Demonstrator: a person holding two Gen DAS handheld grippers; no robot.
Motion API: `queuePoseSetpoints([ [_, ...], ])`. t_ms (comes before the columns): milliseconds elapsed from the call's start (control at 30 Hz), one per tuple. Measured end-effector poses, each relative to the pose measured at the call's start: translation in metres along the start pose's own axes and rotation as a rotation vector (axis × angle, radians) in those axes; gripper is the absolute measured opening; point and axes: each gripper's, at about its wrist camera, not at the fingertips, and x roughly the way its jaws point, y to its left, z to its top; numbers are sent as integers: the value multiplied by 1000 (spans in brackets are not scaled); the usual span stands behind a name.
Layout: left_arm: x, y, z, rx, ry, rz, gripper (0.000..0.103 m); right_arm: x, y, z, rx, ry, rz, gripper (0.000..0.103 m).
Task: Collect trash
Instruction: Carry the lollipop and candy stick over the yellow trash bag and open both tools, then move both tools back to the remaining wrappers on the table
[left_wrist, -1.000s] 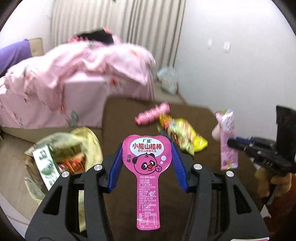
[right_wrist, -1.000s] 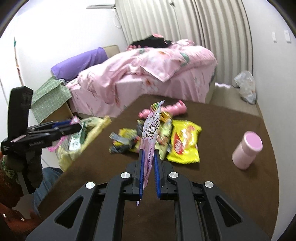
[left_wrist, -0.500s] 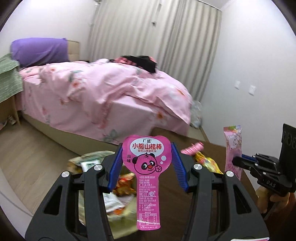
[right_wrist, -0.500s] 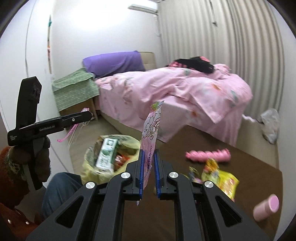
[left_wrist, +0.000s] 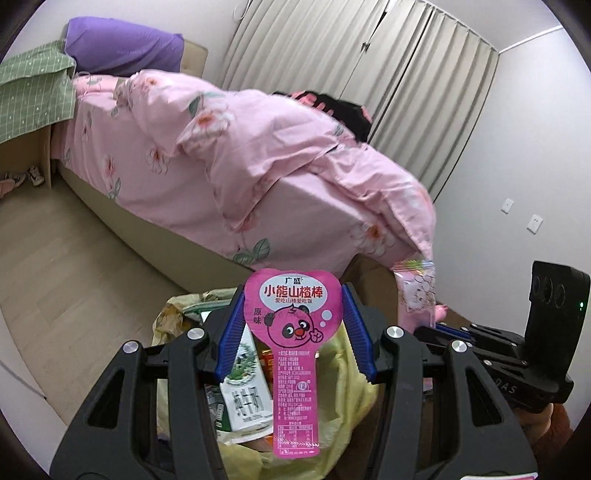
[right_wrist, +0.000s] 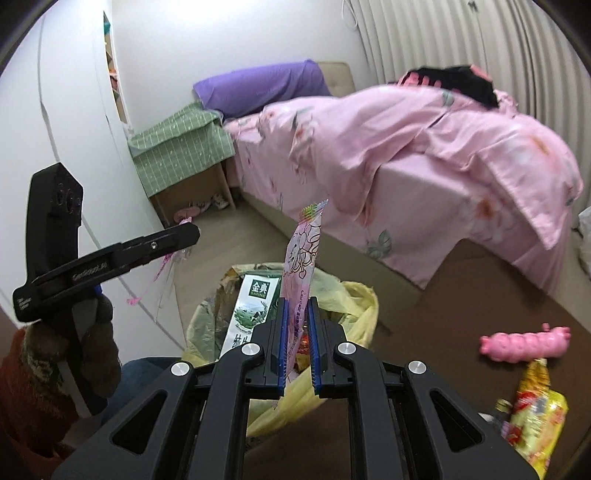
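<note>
Left gripper clamps the pink lollipop-shaped wrapper across its wide head; right gripper, nearly closed, pinches the pale pink sachet. Both hang above the yellow trash bag beside the counter. Advice: centre over the opening, release low, one wrapper at a time.

Home bedroom; bed with pink floral duvet; purple pillow; curtains

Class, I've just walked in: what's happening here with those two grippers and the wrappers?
A person is collecting trash. The left gripper holds a bear wrapper; the right gripper is shut on a pale pink wrapper. Both hang above the yellow bag, which already holds a milk carton. More wrappers lie on the brown table.
</note>
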Motion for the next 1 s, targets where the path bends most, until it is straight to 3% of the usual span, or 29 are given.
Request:
queuePoseSetpoints([
  [200,26,22,-14,-31,46,37,48,46,-3,-6,0,75,12,11],
  [433,37,38,-20,-71,90,24,48,75,-6,-14,8,114,21,11],
  [567,37,47,-18,-126,102,-1,65,83,-8,-17,15,138,15,13],
  [600,35,47,-17,-129,99,-2,68,83,-7,-17,13,146,6,15],
  [667,30,44,-15,-118,87,11,70,79,-8,-18,14,132,-6,30],
  [733,24,40,-13,-102,78,35,70,74,-10,-18,28,115,12,35],
  [1000,-3,26,-8,-99,19,97,70,31,-21,-24,75,45,-8,36],
])
